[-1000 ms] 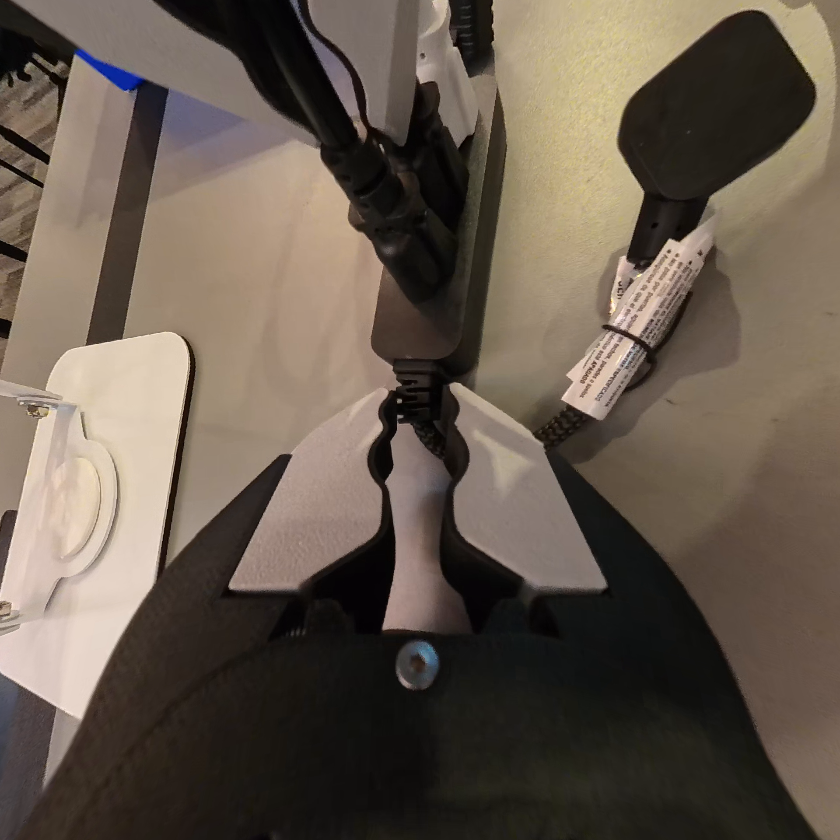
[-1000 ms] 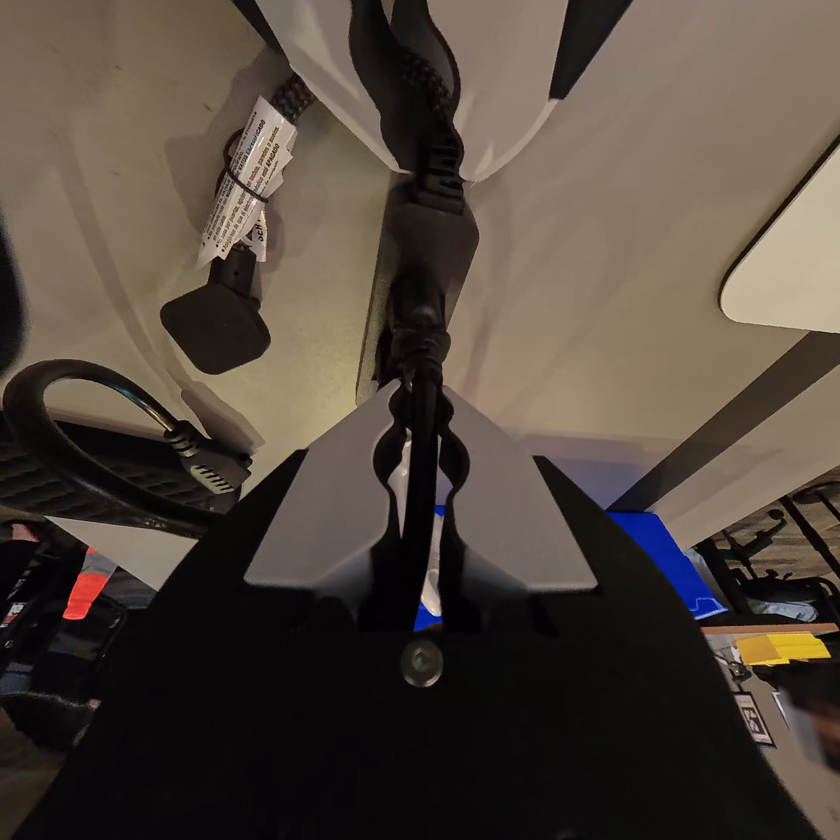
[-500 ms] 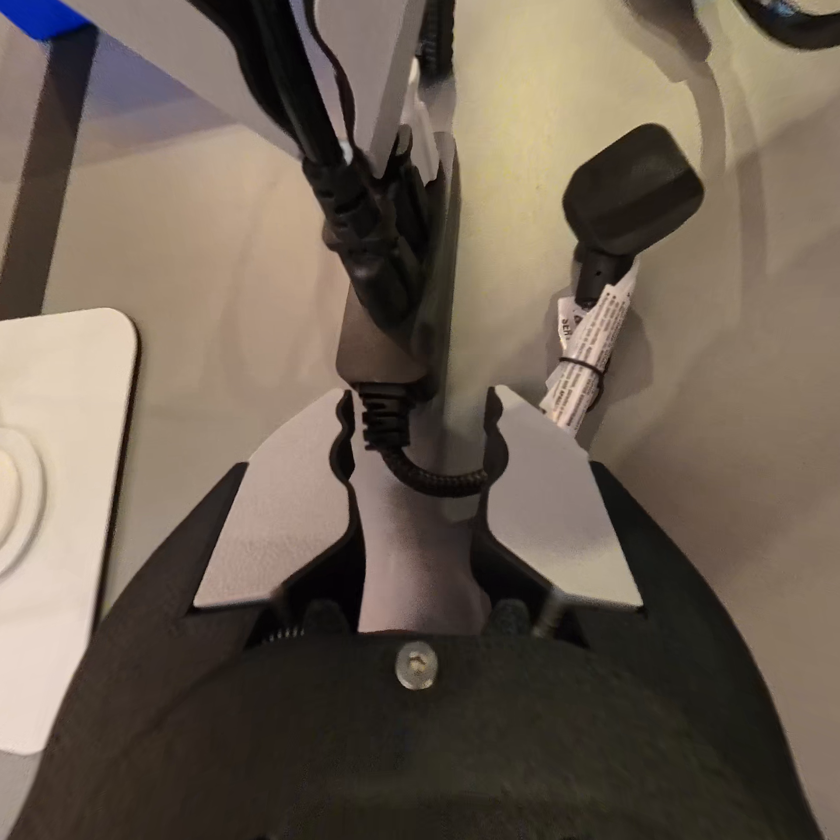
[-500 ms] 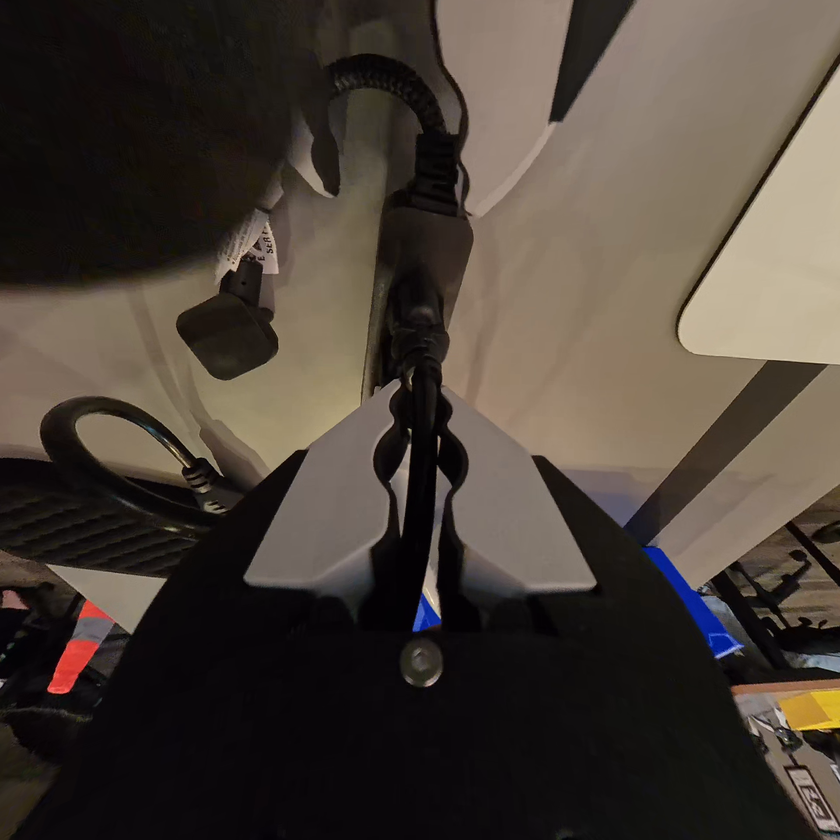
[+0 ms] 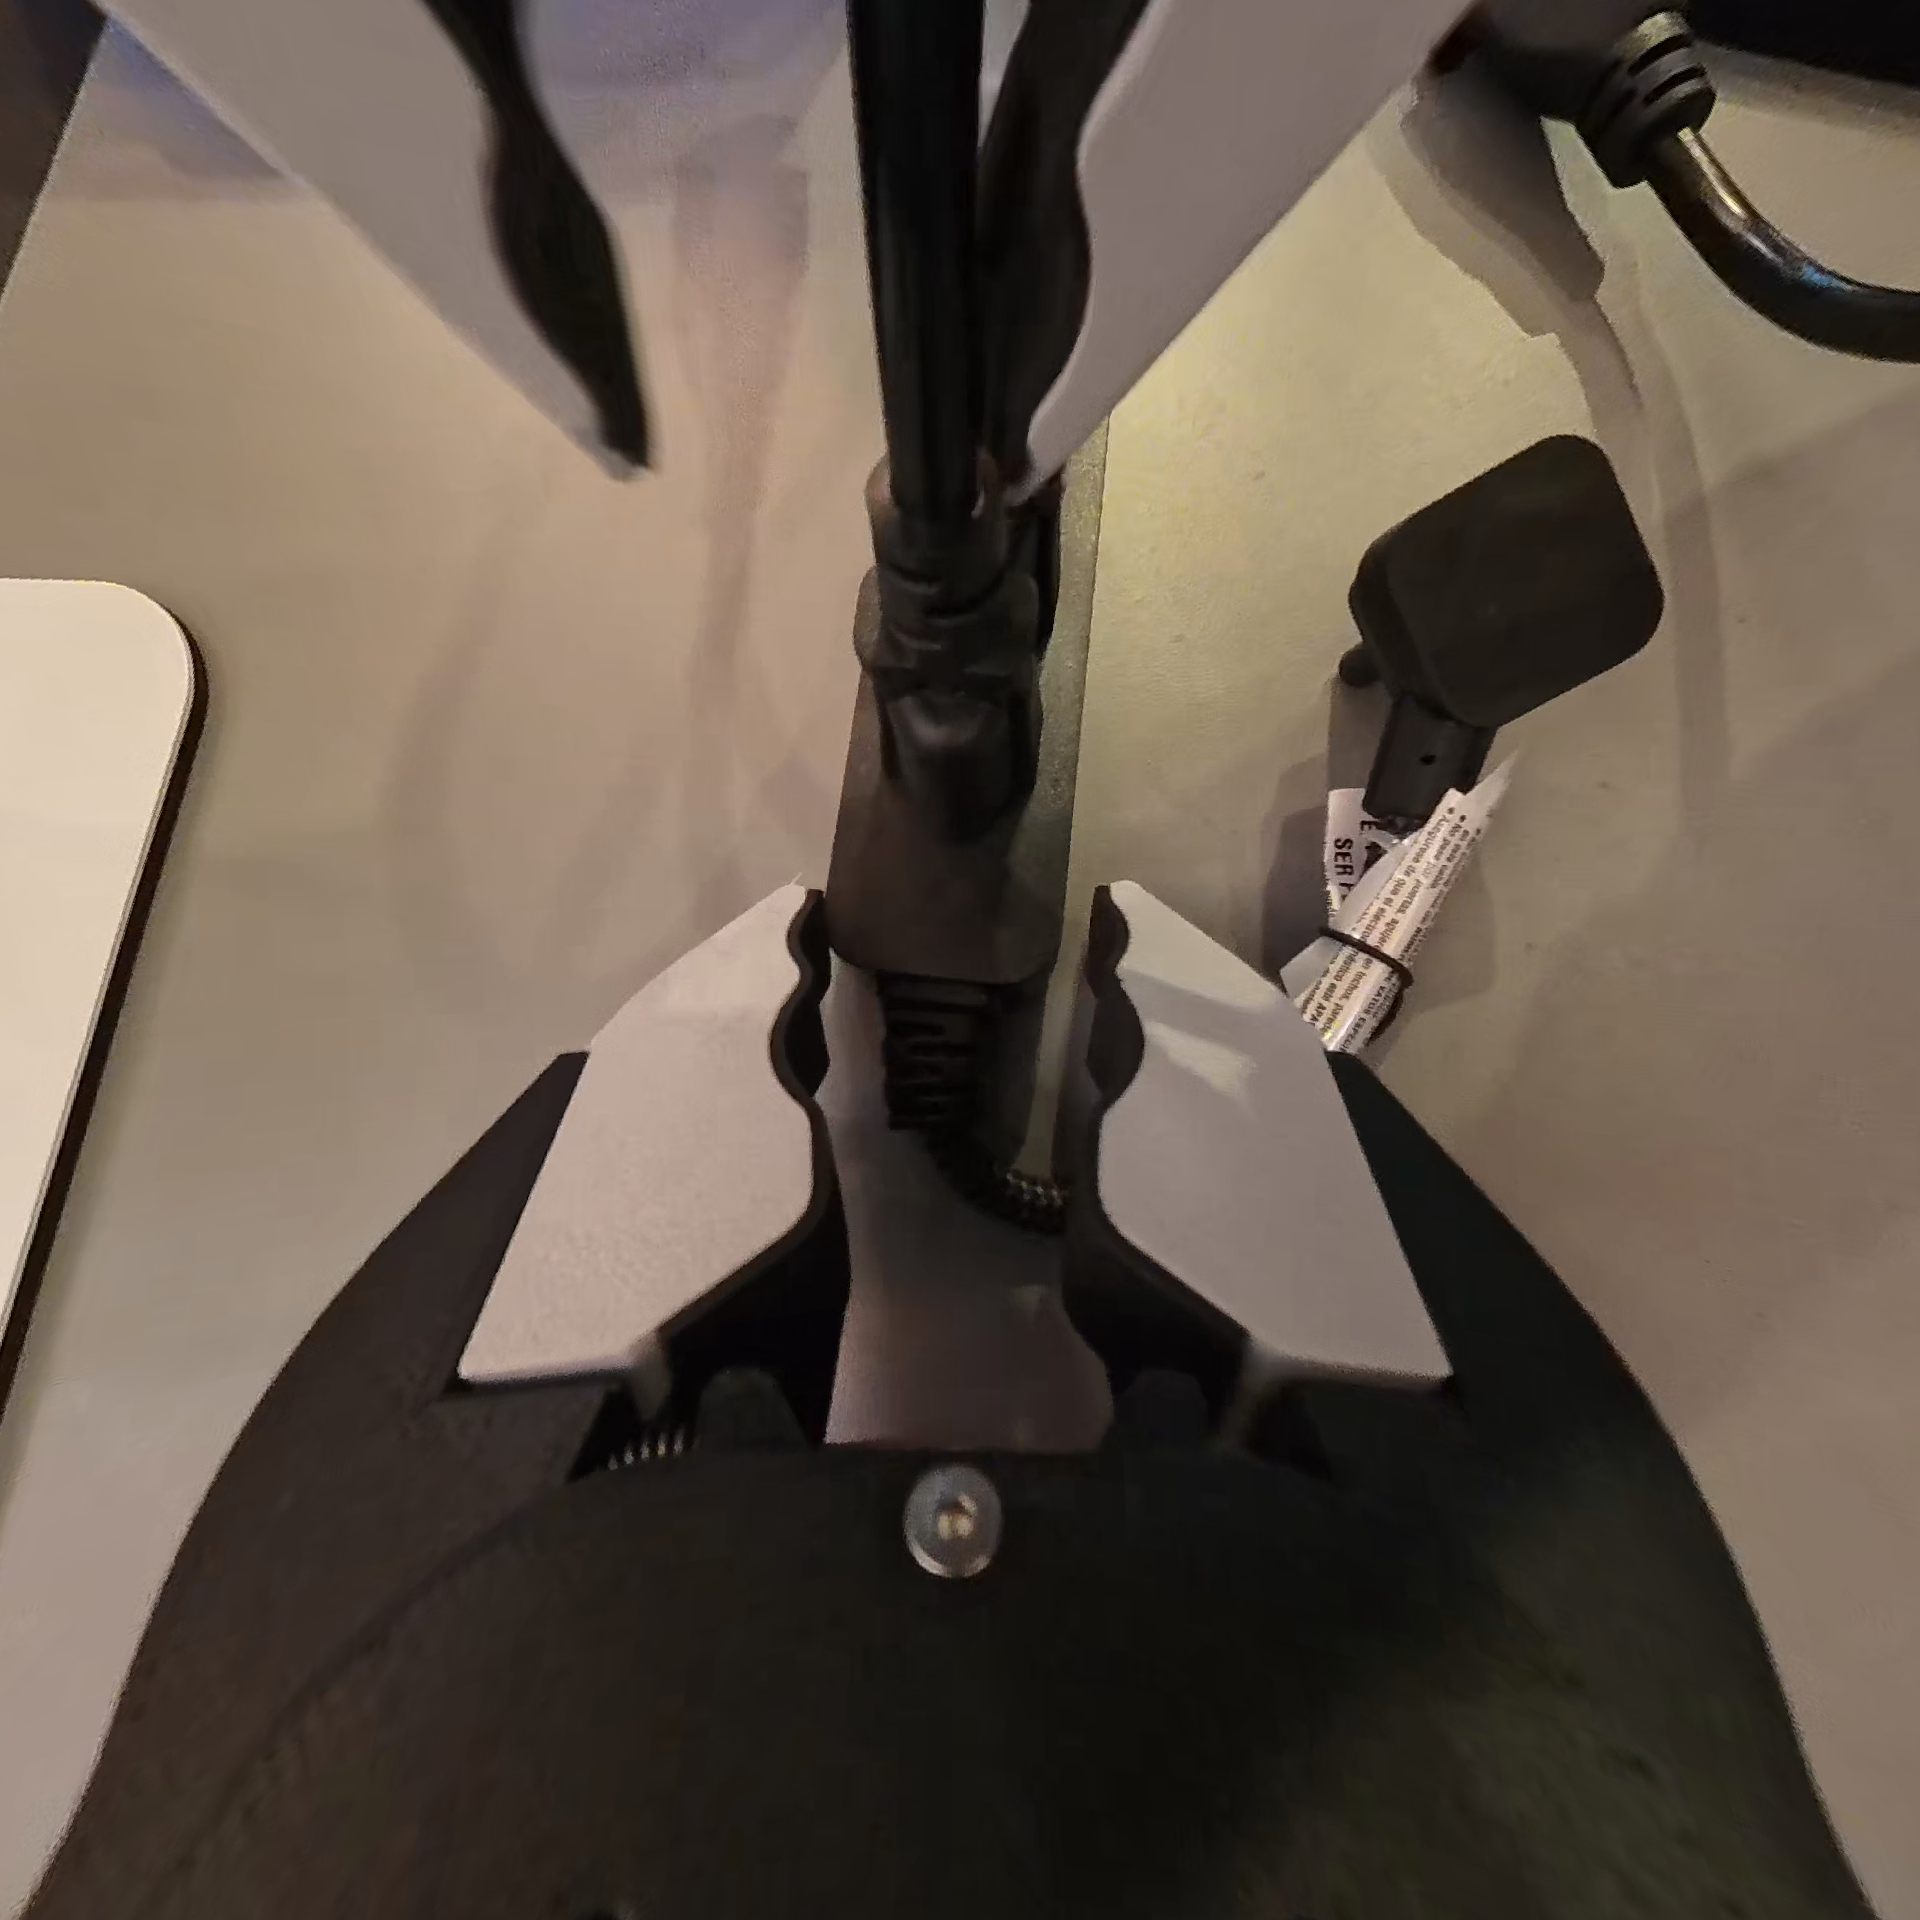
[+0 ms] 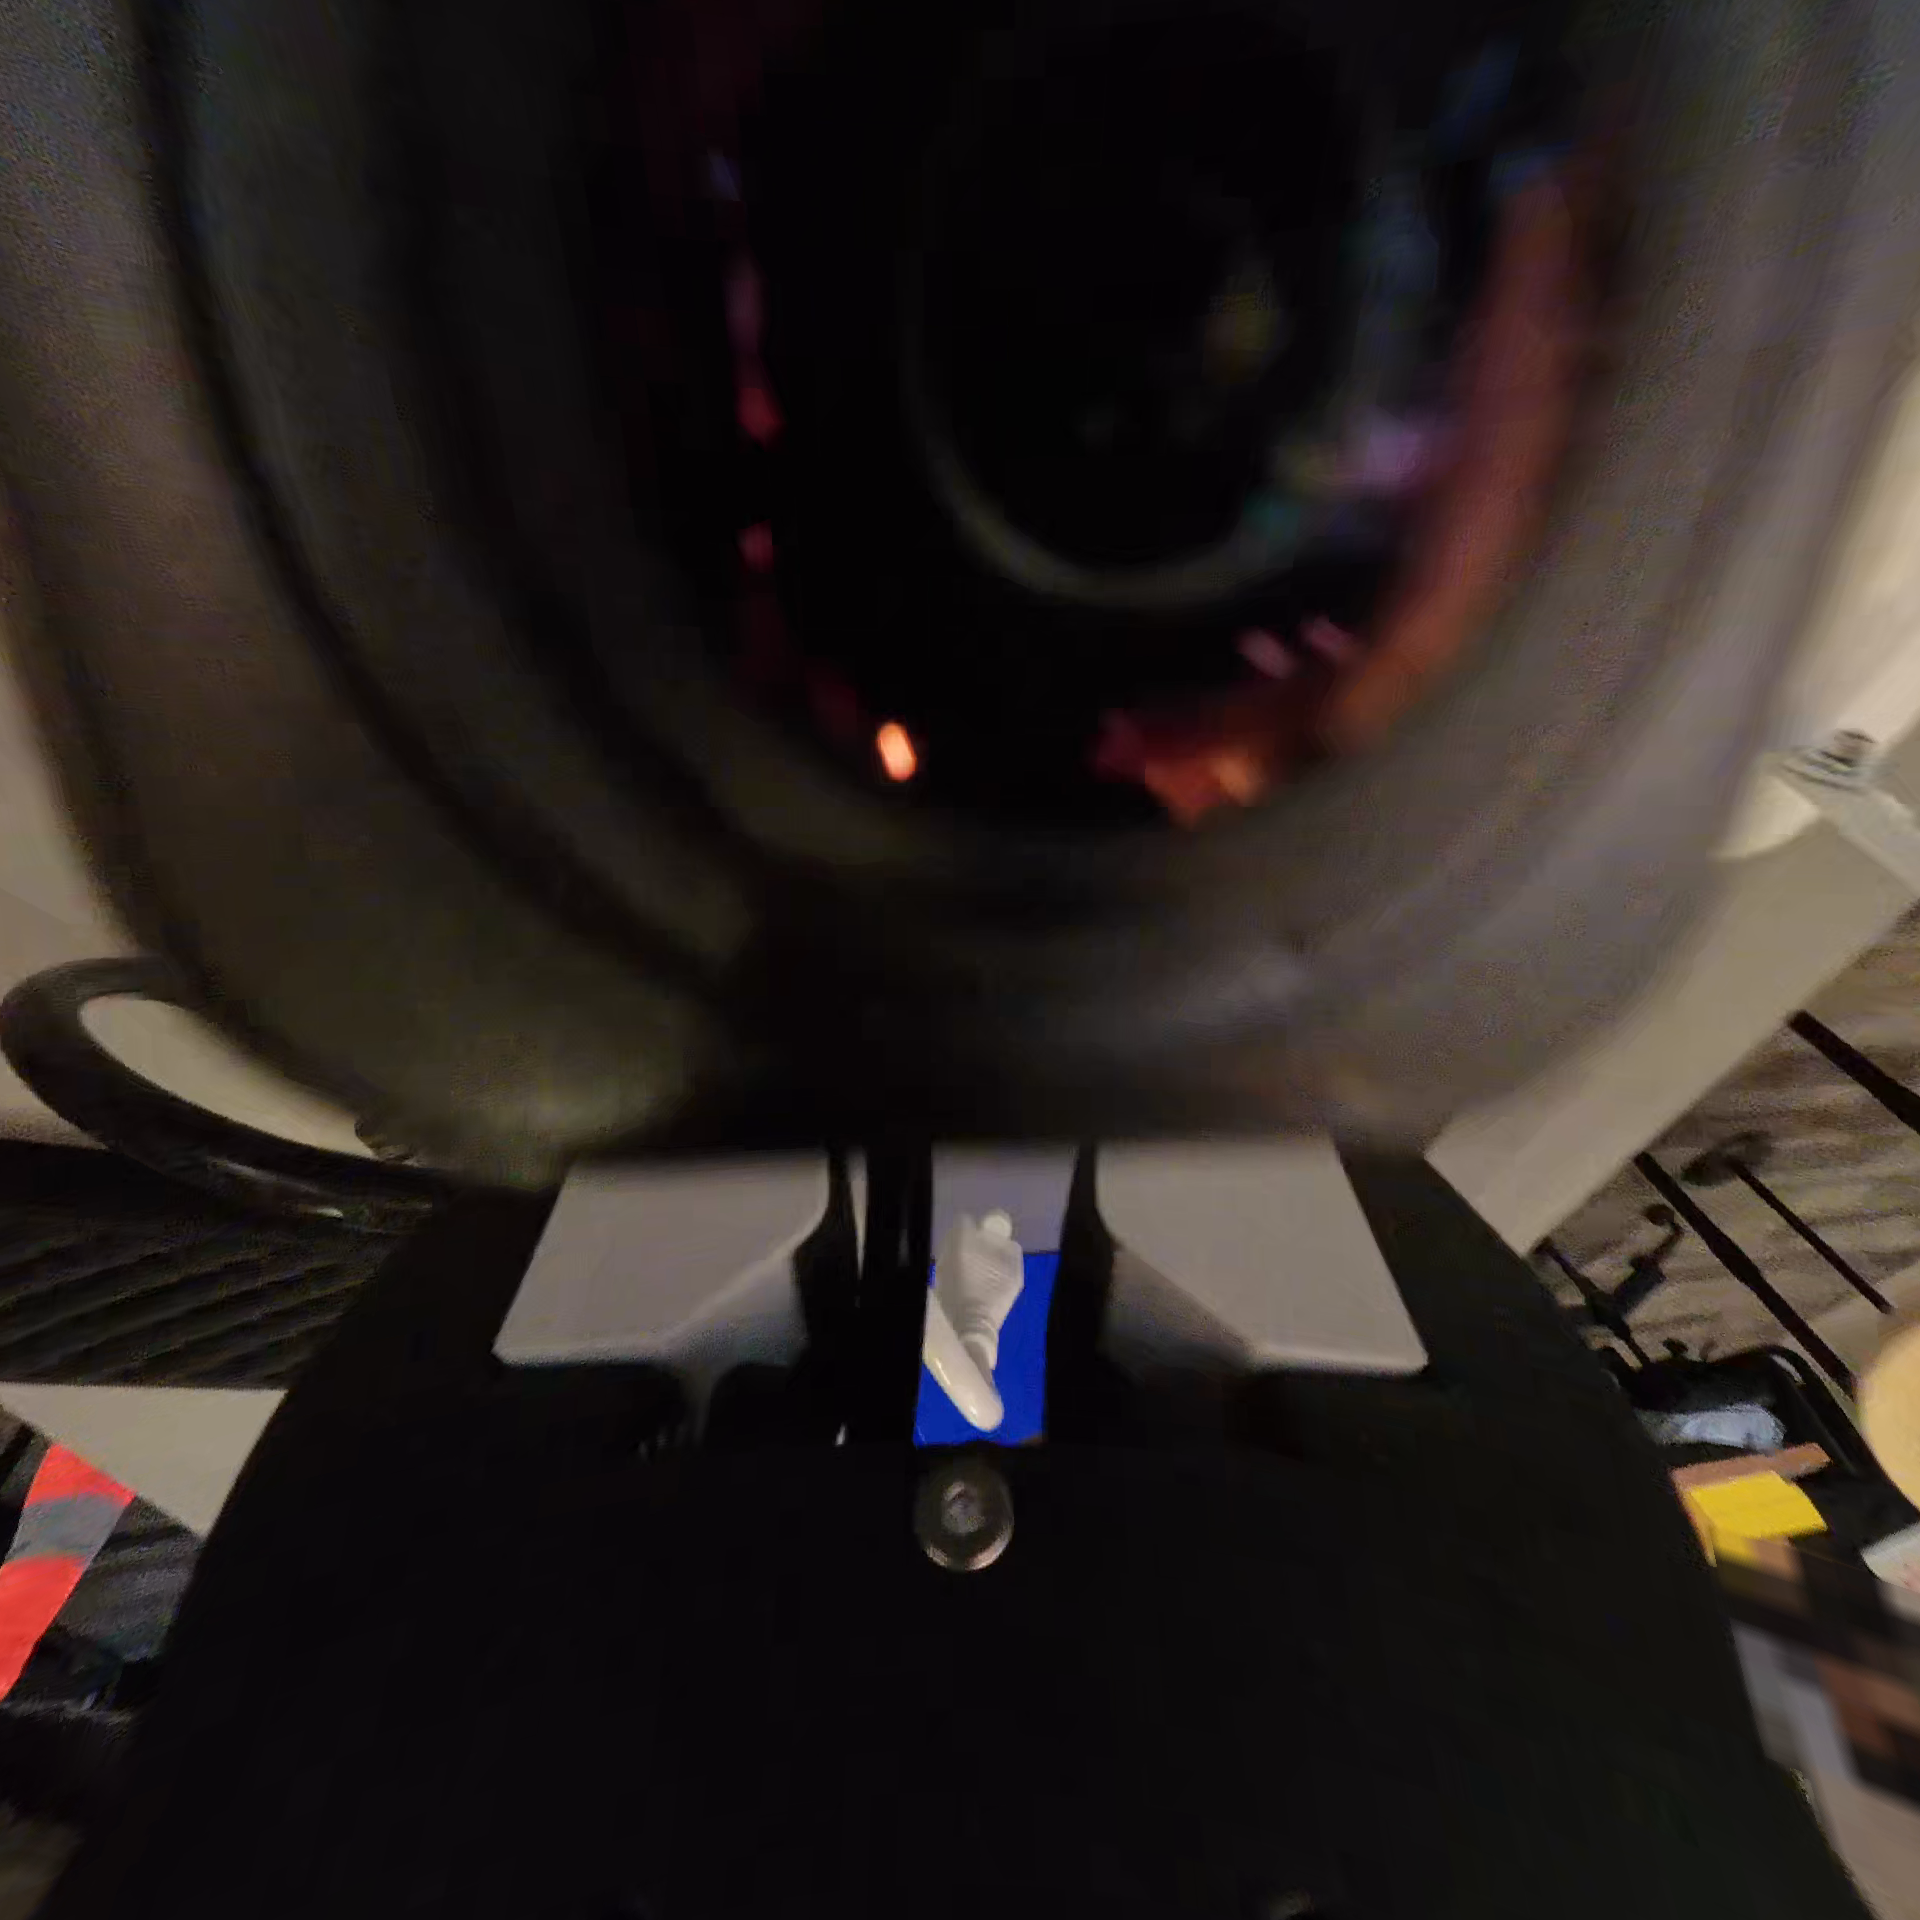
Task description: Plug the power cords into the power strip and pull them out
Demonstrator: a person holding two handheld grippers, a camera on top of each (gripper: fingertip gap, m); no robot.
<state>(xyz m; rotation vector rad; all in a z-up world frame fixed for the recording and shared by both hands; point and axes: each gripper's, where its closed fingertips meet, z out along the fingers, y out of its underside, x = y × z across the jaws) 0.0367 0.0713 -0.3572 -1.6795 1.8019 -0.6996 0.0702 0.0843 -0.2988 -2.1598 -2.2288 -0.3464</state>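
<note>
The dark power strip (image 5: 914, 894) lies lengthwise on the pale table (image 5: 416, 831). My left gripper (image 5: 951, 914) is shut on its near end, fingers against both sides, over the ribbed collar of its braided cord (image 5: 1023, 1195). A black plug (image 5: 940, 707) sits in the strip, and its cord (image 5: 914, 260) runs up between the fingers of my right gripper (image 5: 831, 462), which is open with jaws wide apart. In the right wrist view the cord (image 6: 883, 1247) lies between the right gripper's (image 6: 956, 1153) fingers. The left gripper's blurred body (image 6: 935, 520) hides its tips and the strip.
A loose flat black plug (image 5: 1507, 582) with white tags (image 5: 1371, 904) lies right of the strip. A white board (image 5: 83, 831) lies at the left. A thick black cable (image 5: 1766, 239) loops at the upper right. Off-table clutter (image 6: 1756, 1507) shows at the right. Across from one pair of fingers to the other is roughly 7 centimetres.
My left gripper let go of the strip's braided cord, moved forward and closed around the strip's end. My right gripper opened off the plug's cord. The two grippers are now much closer.
</note>
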